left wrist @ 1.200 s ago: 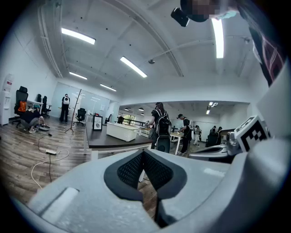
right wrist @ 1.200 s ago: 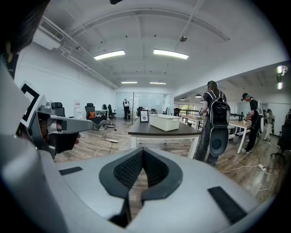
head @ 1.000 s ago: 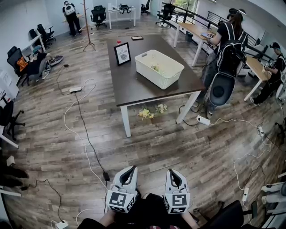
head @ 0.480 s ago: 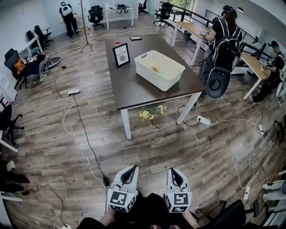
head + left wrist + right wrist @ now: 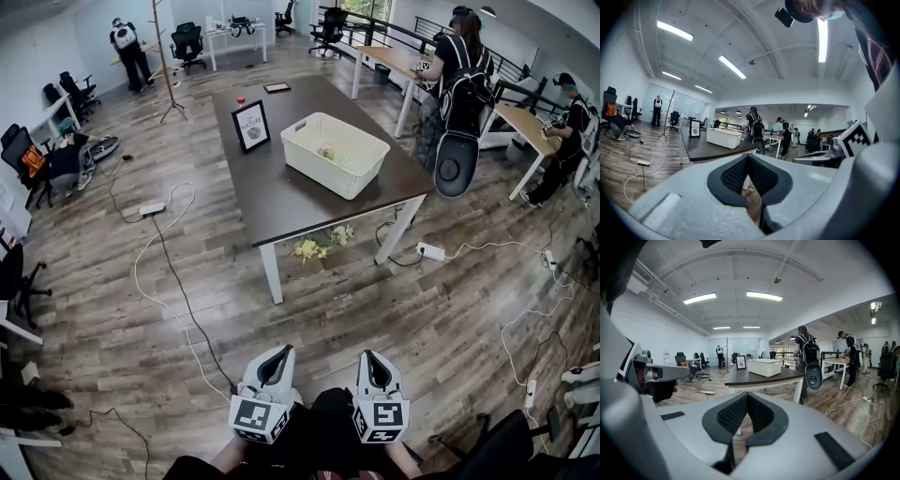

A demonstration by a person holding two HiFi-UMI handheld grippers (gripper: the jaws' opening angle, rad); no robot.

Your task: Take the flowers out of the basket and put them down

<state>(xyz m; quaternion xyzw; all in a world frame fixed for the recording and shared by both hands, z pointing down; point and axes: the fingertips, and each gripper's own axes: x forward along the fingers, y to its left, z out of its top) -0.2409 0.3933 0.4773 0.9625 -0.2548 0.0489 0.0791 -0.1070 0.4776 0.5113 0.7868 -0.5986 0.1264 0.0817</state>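
Flowers lie in the basket, well beyond the closed, empty left gripper and right gripper.

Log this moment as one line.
left gripper: shut, empty | right gripper: shut, empty | basket: on table, holds flowers | loose flowers: floor under table | stage: no grasp yet
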